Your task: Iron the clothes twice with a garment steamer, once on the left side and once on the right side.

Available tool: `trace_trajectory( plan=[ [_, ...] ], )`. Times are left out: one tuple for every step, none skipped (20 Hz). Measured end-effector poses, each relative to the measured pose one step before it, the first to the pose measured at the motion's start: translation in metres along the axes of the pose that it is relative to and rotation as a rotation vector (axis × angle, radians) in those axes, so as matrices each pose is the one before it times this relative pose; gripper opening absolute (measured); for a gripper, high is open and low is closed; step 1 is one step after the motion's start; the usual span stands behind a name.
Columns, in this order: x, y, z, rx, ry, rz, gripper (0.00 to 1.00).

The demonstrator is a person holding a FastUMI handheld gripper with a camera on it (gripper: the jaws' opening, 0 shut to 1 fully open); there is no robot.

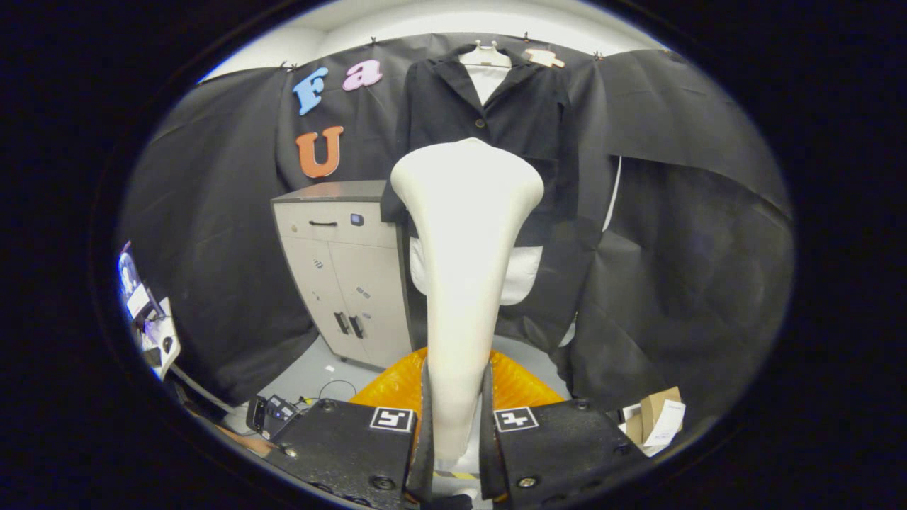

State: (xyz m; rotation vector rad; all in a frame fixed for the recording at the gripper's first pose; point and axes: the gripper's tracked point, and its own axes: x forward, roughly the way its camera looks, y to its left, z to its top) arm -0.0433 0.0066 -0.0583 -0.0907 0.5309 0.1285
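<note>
The gripper (455,418) is clamped on the steamer (464,234): both fingers press the sides of its handle, which rises between them and widens to a head that points away from the camera. Just beyond the fingers, under the handle, lies something orange and quilted (517,386); what it is cannot be told. Past the head hangs the jacket (489,127) on a hanger, over a white shirt (521,273), against the wall, with a cabinet (340,269) just to its left.

The head looks well short of the cloth and near the middle, so neither side pass seems begun. The hold is low on a tall, top-heavy handle; a quick swing could tilt it in the jaws. The wide head hides much of the jacket, so its contact is hard to judge, and pushing in could swing the garment or knock the hanger loose.
</note>
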Motion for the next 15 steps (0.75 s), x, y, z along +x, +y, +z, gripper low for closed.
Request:
trace_trajectory(
  plan=[
    [-0.0007,-0.00223,-0.00006,-0.00341,0.00084,0.01324,0.28],
    [-0.00103,-0.00298,-0.00043,-0.00493,0.0053,0.01431,0.28],
    [-0.0014,-0.00363,0.00015,-0.00162,-0.00058,0.01168,0.28],
    [-0.00166,-0.00356,0.00091,-0.0042,-0.00112,0.01357,0.28],
    [-0.00017,-0.00396,-0.00036,-0.00336,0.00107,0.01018,0.28],
    [0.00009,-0.00339,0.00035,-0.00271,0.00358,0.00951,0.28],
    [0.00063,-0.0019,-0.00089,-0.00303,0.00244,0.01127,0.28],
    [-0.00033,-0.00231,0.00119,-0.00504,0.00032,0.01286,0.28],
    [0.00076,-0.0012,-0.00005,-0.00951,0.00013,0.01163,0.28],
    [0.00041,-0.00138,0.00047,-0.01093,0.00146,0.00947,0.28],
    [0.0006,-0.00086,0.00018,-0.012,-0.00062,0.01001,0.29],
    [0.00129,-0.00038,0.00079,-0.00877,-0.00104,0.0081,0.28],
    [-0.00035,-0.00049,0.0002,-0.00733,-0.00084,0.00869,0.28],
    [0.00104,0.00015,0.00072,-0.00329,-0.00189,0.00593,0.28],
    [-0.00022,-0.00085,-0.00066,0.0,-0.00054,0.00363,0.28]
  ],
)
